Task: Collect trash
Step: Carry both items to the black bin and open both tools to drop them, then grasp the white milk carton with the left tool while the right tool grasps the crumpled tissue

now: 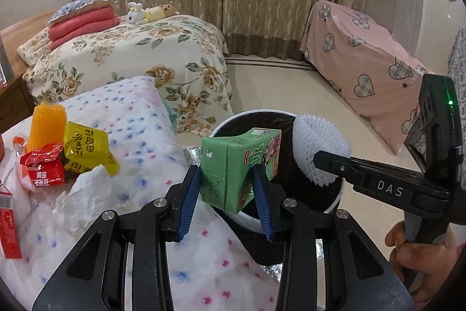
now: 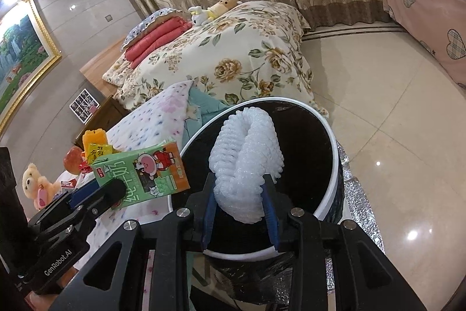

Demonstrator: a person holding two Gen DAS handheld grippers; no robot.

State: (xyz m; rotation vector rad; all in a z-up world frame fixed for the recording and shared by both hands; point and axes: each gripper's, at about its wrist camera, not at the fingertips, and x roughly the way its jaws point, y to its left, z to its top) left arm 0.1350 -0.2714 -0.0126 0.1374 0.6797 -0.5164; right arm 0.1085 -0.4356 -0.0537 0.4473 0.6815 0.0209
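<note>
My left gripper (image 1: 227, 179) is shut on a green milk carton (image 1: 238, 162) and holds it at the near rim of the bin (image 1: 335, 203), a round bin with a white rim and black liner. The carton also shows in the right wrist view (image 2: 142, 174). My right gripper (image 2: 240, 194) is shut on a white foam fruit net (image 2: 247, 162) and holds it over the bin's (image 2: 329, 179) open mouth. The net also shows in the left wrist view (image 1: 317, 147).
On the table's spotted cloth (image 1: 139, 142) lie a yellow wrapper (image 1: 84, 146), a red wrapper (image 1: 43, 168), an orange foam net (image 1: 48, 127), crumpled white paper (image 1: 84, 191) and a red box (image 1: 8, 226). A floral bed (image 1: 131, 54) stands behind. A pink-covered piece (image 1: 364, 63) stands right.
</note>
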